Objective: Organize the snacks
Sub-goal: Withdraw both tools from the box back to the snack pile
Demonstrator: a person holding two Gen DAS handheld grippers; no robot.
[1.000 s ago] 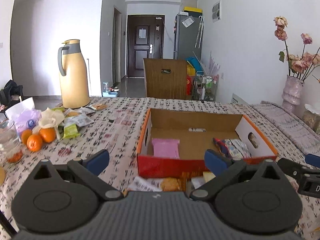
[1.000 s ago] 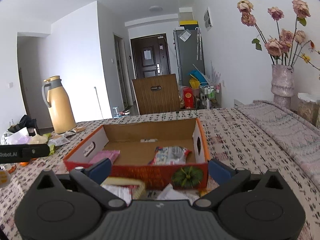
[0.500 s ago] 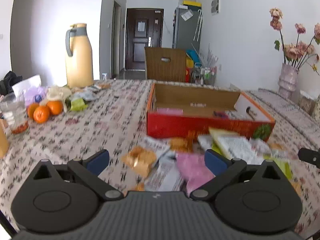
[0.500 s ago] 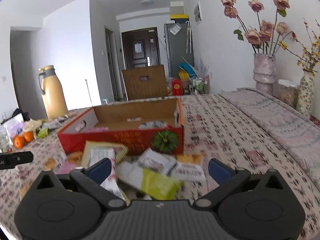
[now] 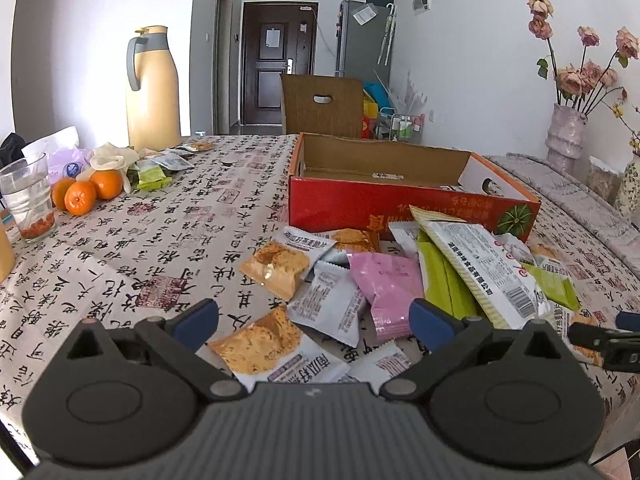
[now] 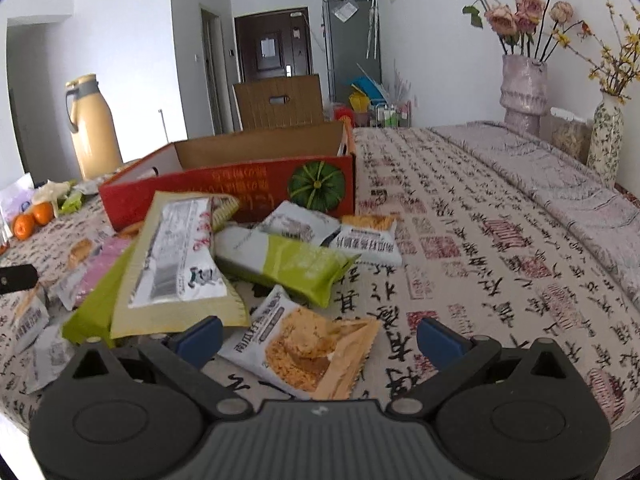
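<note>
A red cardboard box (image 5: 400, 204) (image 6: 224, 192) with an open top stands mid-table. Several snack packets lie scattered in front of it: a pink packet (image 5: 388, 280), a long green and white packet (image 5: 476, 268) (image 6: 176, 264), a green packet (image 6: 296, 264), orange cookie packets (image 5: 276, 264) (image 6: 312, 352). My left gripper (image 5: 314, 320) hovers open over the near packets, holding nothing. My right gripper (image 6: 318, 336) is open above an orange cookie packet, its fingers apart from it. The right gripper's tip (image 5: 600, 340) shows at the right edge of the left wrist view.
A yellow thermos (image 5: 152, 92), oranges (image 5: 84, 194), a glass (image 5: 28, 196) and small packets sit at the table's left. Vases with flowers (image 6: 524, 92) stand at the far right. A wooden chair (image 5: 322, 106) is behind the table. Patterned tablecloth (image 6: 480, 240) lies bare to the right.
Both grippers have pulled back from the box toward the near table edge and lowered. The scattered packets in front of the box have come into view. Both stay open.
</note>
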